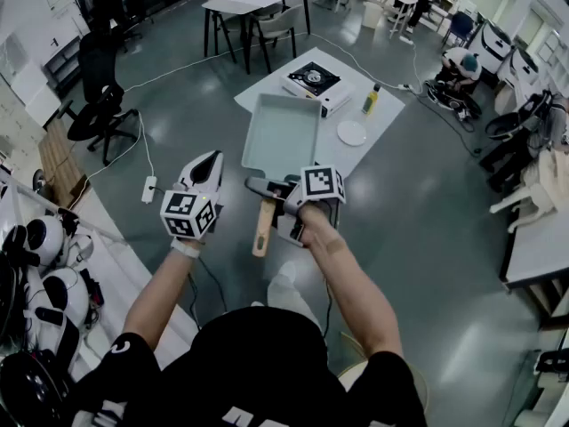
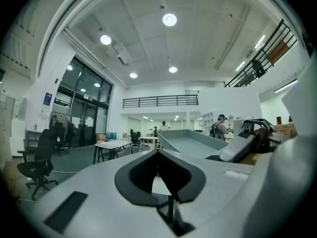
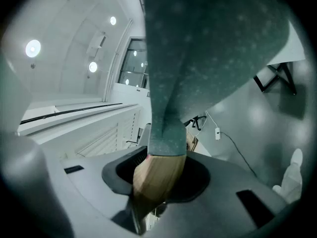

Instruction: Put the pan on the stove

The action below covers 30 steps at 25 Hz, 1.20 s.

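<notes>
A pale green rectangular pan [image 1: 280,133] with a wooden handle [image 1: 263,228] hangs in the air in front of me. My right gripper [image 1: 268,190] is shut on that handle, near where it joins the pan. In the right gripper view the pan's underside [image 3: 208,43] fills the top and the handle [image 3: 156,175] runs down between the jaws. My left gripper [image 1: 206,169] floats just left of the pan, shut and holding nothing; its own view shows the pan [image 2: 190,142] to the right. The portable stove [image 1: 313,80] sits on a low white table [image 1: 354,64] beyond the pan.
A yellow-green bottle [image 1: 371,100] and a white round plate [image 1: 352,132] stand on the same table to the right of the stove. A black office chair [image 1: 102,105] and a power strip [image 1: 148,189] are on the left. A desk with chairs [image 1: 253,3] stands behind.
</notes>
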{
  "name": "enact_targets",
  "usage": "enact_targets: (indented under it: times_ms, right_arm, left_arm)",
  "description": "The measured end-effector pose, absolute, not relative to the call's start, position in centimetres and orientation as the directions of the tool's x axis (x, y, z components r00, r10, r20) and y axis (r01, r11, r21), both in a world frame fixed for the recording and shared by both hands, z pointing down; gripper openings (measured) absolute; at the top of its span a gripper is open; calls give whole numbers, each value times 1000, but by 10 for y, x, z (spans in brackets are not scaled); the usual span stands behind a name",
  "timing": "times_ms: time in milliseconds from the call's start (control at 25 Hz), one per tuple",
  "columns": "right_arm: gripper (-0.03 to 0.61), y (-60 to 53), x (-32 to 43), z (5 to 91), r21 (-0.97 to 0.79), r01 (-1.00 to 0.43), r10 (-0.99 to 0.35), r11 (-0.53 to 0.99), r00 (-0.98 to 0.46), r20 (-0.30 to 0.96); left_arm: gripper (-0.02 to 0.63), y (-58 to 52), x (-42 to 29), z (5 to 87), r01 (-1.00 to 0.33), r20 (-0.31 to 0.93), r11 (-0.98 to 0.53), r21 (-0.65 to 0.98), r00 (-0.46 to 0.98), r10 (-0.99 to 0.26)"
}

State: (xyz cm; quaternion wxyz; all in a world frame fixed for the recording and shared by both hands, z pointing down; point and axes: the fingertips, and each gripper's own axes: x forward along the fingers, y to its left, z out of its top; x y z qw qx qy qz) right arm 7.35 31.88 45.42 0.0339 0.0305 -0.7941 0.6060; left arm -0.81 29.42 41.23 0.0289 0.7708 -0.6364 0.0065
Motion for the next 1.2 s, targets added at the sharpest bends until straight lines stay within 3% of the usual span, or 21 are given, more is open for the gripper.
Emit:
enact_targets:
  times_ms: [1200]
  right_arm:
    - [112,198,56,474,-960,-118,-23,255,-993,116]
  left_arm:
    - [-2,170,-29,426,-977,75,-207,42,210,-975]
